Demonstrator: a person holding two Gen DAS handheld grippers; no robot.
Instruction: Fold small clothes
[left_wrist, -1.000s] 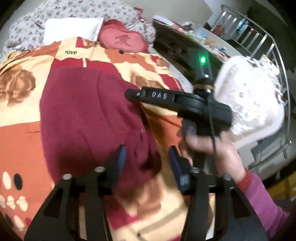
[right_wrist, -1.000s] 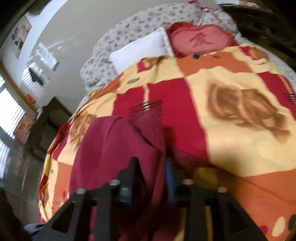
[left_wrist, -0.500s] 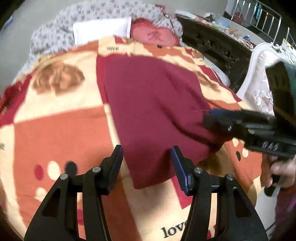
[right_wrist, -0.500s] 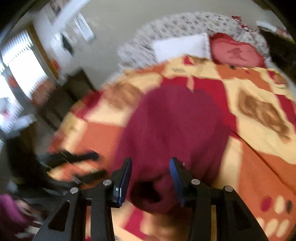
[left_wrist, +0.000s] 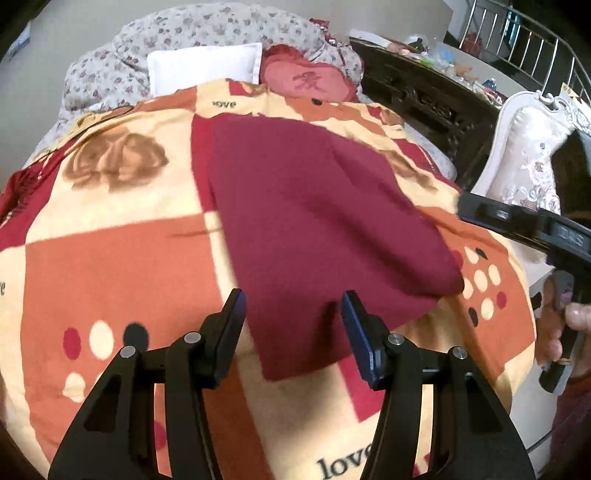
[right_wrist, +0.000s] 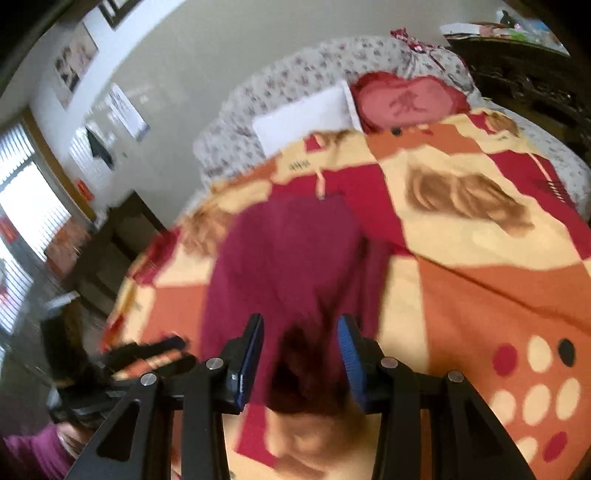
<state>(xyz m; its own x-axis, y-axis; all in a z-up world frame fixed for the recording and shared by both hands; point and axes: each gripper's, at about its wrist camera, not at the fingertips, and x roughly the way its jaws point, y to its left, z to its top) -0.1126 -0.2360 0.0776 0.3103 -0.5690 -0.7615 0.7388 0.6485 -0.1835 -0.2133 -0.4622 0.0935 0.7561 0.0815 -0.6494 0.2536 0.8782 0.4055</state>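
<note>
A dark red garment (left_wrist: 317, 221) lies folded flat on a patterned orange, cream and red blanket (left_wrist: 110, 258) on a bed. My left gripper (left_wrist: 293, 310) is open and empty, just above the garment's near edge. My right gripper (right_wrist: 301, 332) is open and empty over the garment's near end (right_wrist: 288, 266); this view is blurred. The right gripper also shows at the right edge of the left wrist view (left_wrist: 524, 229), clear of the cloth. The left gripper appears blurred at the lower left of the right wrist view (right_wrist: 147, 354).
A white pillow (left_wrist: 203, 70), a red heart cushion (left_wrist: 306, 81) and a floral quilt (left_wrist: 184, 33) lie at the head of the bed. A dark carved cabinet (left_wrist: 424, 96) and a white upholstered chair (left_wrist: 528, 155) stand on the right side.
Both grippers have let go of the garment and opened. They have pulled back toward the near edge of the bed. The garment now lies flat, folded over.
</note>
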